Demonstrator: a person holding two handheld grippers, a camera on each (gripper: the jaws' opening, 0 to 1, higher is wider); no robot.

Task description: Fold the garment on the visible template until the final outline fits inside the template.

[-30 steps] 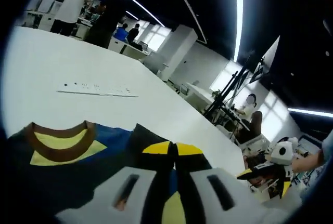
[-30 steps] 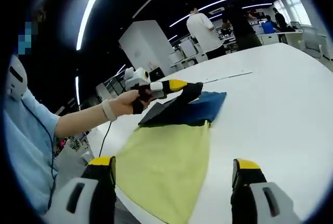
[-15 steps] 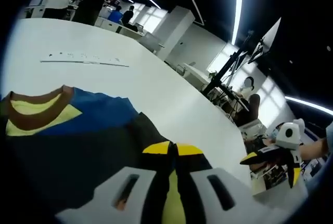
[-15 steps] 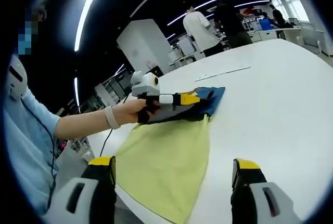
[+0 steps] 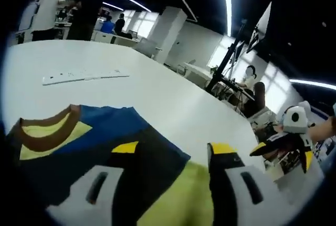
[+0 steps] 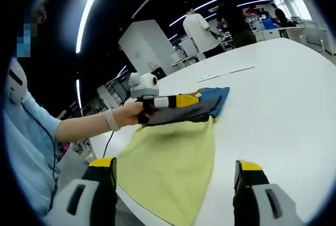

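Light-blue sleeve (image 6: 26, 147); white wristband (image 6: 111, 120); grey, yellow-tipped tool (image 6: 175, 176).

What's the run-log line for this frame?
left hand-held gripper: open, over garment | right hand-held gripper: open, apart from garment | garment: on white table

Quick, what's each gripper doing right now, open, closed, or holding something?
Left gripper: open, fingers apart over the folded garment, holding nothing.
Right gripper: open, fingers wide apart above the yellow template, holding nothing.

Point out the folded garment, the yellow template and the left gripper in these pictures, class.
garment (image 5: 105, 131), left gripper view, on its blue panel.
yellow template (image 6: 168, 163), right gripper view, on its bare middle.
left gripper (image 6: 195, 99), right gripper view, midway between its yellow fingertips over the garment.
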